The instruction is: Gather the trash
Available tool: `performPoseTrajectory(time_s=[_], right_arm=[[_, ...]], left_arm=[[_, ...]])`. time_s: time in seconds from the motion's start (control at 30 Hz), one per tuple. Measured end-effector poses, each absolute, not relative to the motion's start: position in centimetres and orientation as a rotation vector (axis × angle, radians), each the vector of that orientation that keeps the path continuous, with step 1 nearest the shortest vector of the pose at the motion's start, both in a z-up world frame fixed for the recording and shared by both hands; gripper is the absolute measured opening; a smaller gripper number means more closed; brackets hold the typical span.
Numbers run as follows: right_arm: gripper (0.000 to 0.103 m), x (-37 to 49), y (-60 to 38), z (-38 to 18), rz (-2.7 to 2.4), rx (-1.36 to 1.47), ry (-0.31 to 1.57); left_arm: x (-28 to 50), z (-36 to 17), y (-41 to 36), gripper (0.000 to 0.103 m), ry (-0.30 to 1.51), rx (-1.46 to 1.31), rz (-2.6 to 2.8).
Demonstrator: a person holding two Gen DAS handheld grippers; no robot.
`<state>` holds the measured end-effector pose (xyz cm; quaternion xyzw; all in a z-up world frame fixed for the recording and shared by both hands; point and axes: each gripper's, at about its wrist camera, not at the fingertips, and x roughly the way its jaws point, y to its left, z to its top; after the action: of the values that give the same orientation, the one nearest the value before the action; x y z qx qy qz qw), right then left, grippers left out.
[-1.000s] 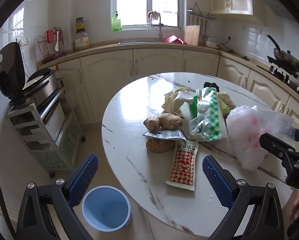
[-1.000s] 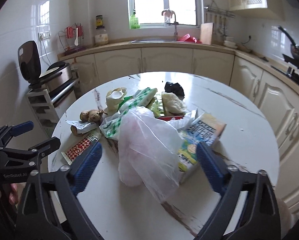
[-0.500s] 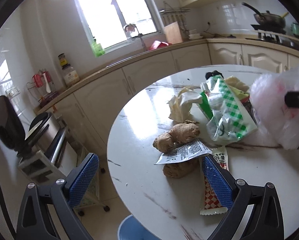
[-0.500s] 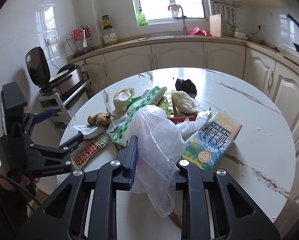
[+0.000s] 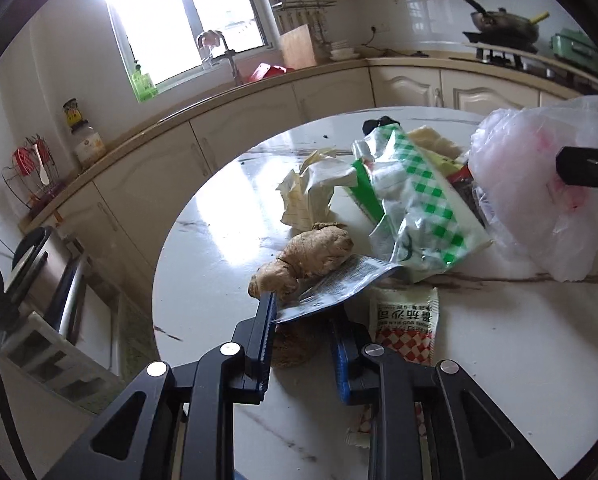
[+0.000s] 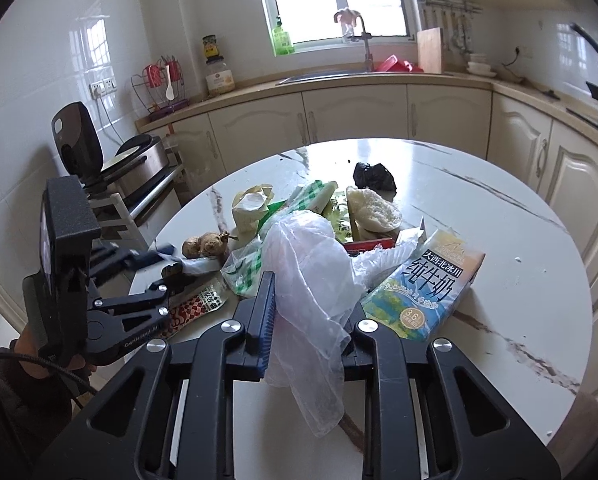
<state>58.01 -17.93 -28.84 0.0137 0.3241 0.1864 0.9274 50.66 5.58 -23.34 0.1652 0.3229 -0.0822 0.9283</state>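
Note:
Trash is piled on a round white marble table point(image 5: 203, 280). My left gripper point(image 5: 303, 316) is shut on a brown lump of ginger point(image 5: 293, 346), under a grey foil wrapper point(image 5: 335, 284). A second ginger root point(image 5: 307, 254) lies just beyond, and a red checked sachet point(image 5: 405, 330) sits to the right. My right gripper point(image 6: 311, 308) is shut on a clear plastic bag point(image 6: 311, 264), which also shows in the left wrist view point(image 5: 539, 200). A green checked bag point(image 5: 415, 200) and a milk carton point(image 6: 423, 284) lie beside it.
A crumpled yellow paper point(image 6: 251, 208), a bun point(image 6: 373, 208) and a black bag point(image 6: 373, 176) lie further back on the table. Cream cabinets point(image 6: 355, 116) and a sink counter run behind. A metal rack with appliances point(image 6: 139, 176) stands left of the table.
My left gripper moved forward to the table and shut on the lower ginger lump. My right gripper closed on the plastic bag and keeps holding it.

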Motion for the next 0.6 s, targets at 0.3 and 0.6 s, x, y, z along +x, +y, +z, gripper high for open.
performPoseTrajectory(time_s=[0.3,0.6], right_arm=[[0.020,57.0,-17.7,-27.4,0.369,0.025,0.637],[0.020,56.4,-17.7,-27.3,0.375,0.041,0.662]], left_arm=[[49.1,-21.4,7.4,0.014,0.632,0.121,-0.273],[48.6,-22.4,6.9,0.017,0.689,0.183,-0.266]])
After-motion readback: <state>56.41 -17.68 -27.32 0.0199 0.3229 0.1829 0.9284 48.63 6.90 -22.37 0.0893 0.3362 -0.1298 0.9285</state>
